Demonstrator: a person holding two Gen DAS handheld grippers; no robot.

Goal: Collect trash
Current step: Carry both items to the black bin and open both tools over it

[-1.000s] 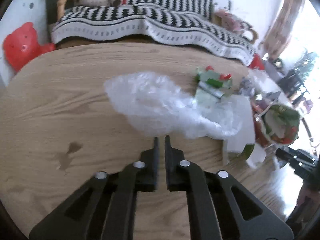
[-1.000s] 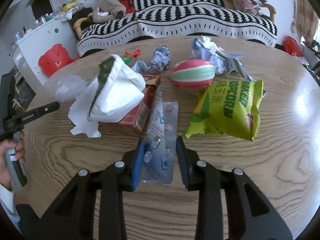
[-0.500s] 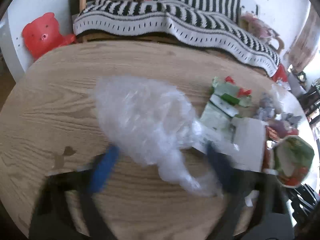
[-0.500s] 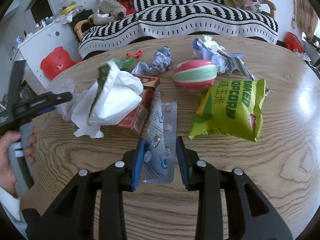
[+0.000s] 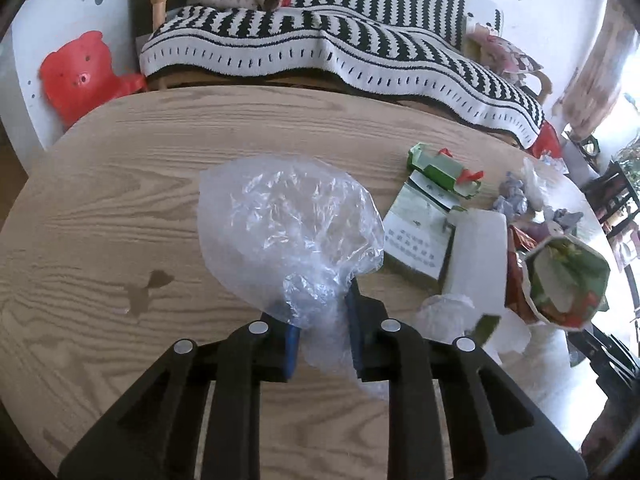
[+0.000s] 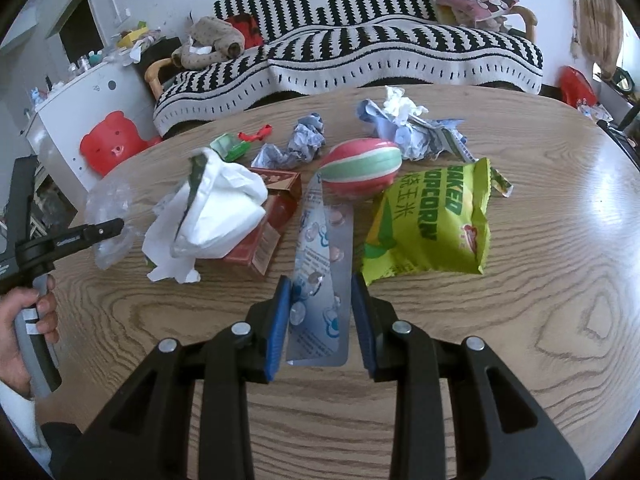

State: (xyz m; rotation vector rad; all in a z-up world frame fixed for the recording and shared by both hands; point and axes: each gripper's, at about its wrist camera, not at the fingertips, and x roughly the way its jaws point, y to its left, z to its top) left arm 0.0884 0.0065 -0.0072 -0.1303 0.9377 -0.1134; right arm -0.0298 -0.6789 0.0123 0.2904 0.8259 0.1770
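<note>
— So, what do we have in our left gripper [image 5: 320,332]?

— Its jaws are closing, with the gathered neck of a clear plastic bag [image 5: 288,232] between them. The rest of the bag billows up and away from the jaws over the desk [image 5: 100,208]. From the right camera we see the same left gripper [image 6: 102,228] at the desk's left edge, a hand [image 6: 24,320] on its handle, the bag [image 6: 108,216] at its tip.

— And the right gripper [image 6: 320,312]?

— Its jaws are narrow, one blue pad on each long edge of a blister pack [image 6: 324,264], which lies between them with its far end toward the pile. We cannot tell how firmly the pads press.

— Where is the rest of the trash?

— Spread on the desk ahead of us: white tissue [image 6: 216,208] over a red box [image 6: 272,224] left of the pack, a green popcorn bag [image 6: 432,224] right of it, a red-and-green striped ball [image 6: 360,168] beyond, and crumpled paper [image 6: 404,128] farther back. A striped sofa [image 6: 360,60] stands behind the desk.
</note>
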